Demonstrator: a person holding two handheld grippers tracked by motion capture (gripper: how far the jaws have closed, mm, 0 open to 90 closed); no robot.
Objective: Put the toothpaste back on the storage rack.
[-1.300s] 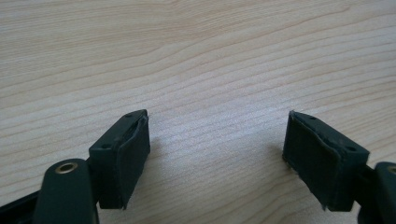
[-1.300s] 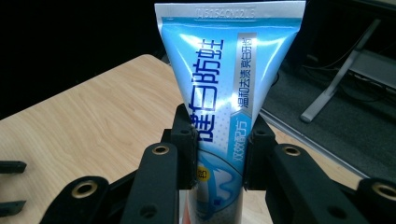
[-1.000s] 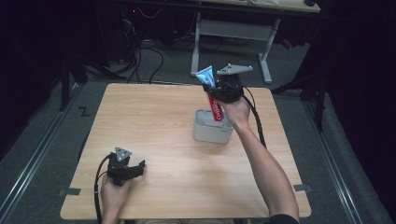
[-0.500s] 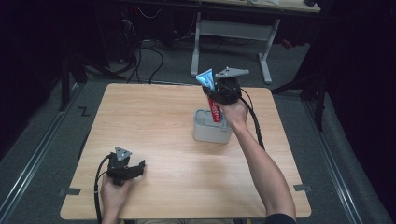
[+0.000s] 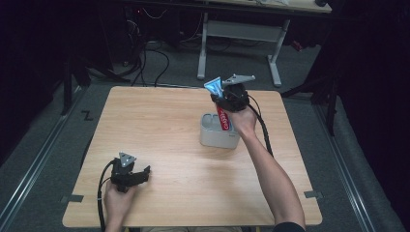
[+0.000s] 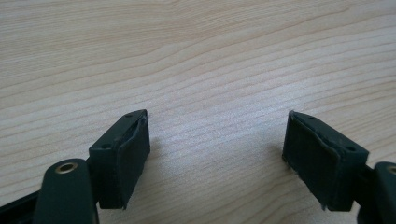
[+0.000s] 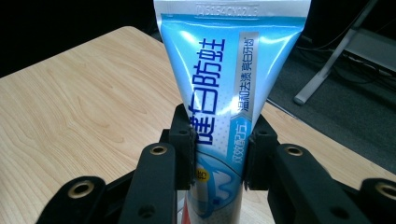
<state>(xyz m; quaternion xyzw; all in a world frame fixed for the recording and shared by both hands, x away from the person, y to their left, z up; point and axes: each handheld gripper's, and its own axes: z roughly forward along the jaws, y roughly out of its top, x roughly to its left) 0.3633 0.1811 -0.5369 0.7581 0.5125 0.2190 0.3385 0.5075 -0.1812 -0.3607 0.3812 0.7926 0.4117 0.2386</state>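
**Toothpaste tube held over the grey holder**

The right tongs (image 7: 218,161) are clamped on a soft blue-and-white plastic toothpaste tube (image 7: 226,84), gripping its flat body with the crimped end upward. In the high view the tube's red lower end dips into the grey two-slot plastic holder (image 5: 212,137) on the pale wooden desk (image 5: 159,125). The tube looks light and squashy, likely slippery; a hold across the flat faces seems safest. The left tongs (image 6: 217,156) rest apart, empty, on the desk.

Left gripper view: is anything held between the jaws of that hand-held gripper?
No. The left hand-held gripper has its jaws standing wide apart, with bare table between them.
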